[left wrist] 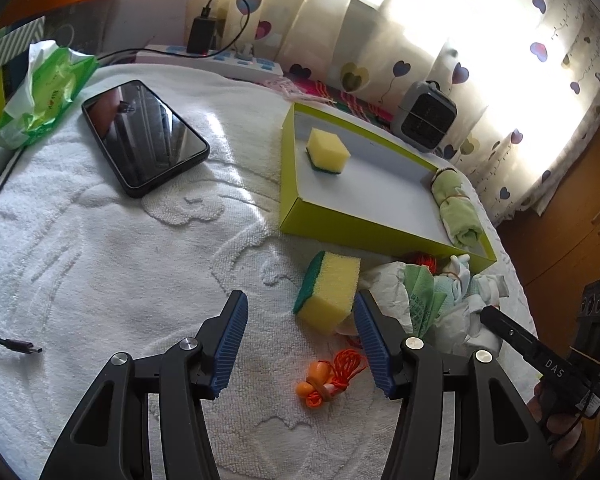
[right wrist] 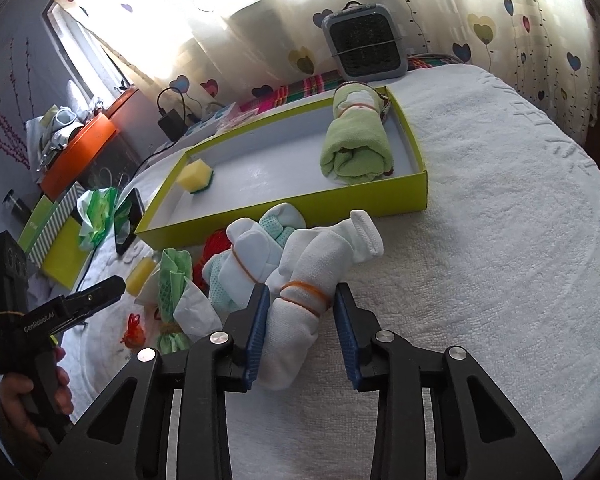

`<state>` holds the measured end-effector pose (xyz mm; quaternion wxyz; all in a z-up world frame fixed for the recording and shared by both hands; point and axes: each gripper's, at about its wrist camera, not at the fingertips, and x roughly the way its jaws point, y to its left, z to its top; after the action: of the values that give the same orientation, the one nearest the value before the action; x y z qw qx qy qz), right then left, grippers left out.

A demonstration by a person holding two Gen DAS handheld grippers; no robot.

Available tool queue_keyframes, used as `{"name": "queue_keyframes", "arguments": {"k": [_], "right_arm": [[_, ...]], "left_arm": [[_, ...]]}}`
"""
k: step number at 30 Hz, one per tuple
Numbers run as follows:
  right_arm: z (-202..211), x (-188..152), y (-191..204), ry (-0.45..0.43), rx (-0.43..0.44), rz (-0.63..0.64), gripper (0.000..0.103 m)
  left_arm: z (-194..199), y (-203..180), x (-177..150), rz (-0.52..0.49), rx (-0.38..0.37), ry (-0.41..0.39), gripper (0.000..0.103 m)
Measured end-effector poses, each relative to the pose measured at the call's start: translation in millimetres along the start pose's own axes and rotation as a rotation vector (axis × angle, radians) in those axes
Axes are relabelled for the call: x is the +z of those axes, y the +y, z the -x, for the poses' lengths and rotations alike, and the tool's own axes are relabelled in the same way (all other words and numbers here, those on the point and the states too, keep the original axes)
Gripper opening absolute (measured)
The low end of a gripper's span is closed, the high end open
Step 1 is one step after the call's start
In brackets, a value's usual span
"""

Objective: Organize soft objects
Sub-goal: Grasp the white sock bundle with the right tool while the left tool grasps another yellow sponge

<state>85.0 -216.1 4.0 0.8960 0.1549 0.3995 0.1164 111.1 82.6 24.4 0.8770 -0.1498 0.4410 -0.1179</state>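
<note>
My right gripper (right wrist: 302, 288) is shut on a white sock bundle (right wrist: 296, 320) tied with an orange rubber band; both blue pads lie against its sides on the white towel-covered table. A second sock bundle (right wrist: 248, 256) and a green-and-white packet (right wrist: 172, 284) lie just to the left. My left gripper (left wrist: 300, 300) is open, and a yellow-green sponge (left wrist: 328, 292) stands by its right fingertip. Orange corded earplugs (left wrist: 324, 380) lie between its fingers. The lime-green box (left wrist: 288, 184) holds another sponge (left wrist: 327, 150) and a rolled green towel (right wrist: 356, 148).
A black phone (left wrist: 144, 136), a green wipes pack (left wrist: 48, 92), a power strip (left wrist: 212, 58) with a charger and a loose cable end (left wrist: 20, 346) lie at the left. A small grey fan (right wrist: 362, 42) stands behind the box by the curtain.
</note>
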Motion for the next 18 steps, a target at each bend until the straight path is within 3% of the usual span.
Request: {"name": "queue_keyframes", "arguments": {"k": [18], "right_arm": [[19.9,2.6,-10.8,-0.067,-0.069,0.038,0.034]], "left_arm": [[-20.7,-22.6,3.1,-0.086,0.054,0.036,0.054]]}}
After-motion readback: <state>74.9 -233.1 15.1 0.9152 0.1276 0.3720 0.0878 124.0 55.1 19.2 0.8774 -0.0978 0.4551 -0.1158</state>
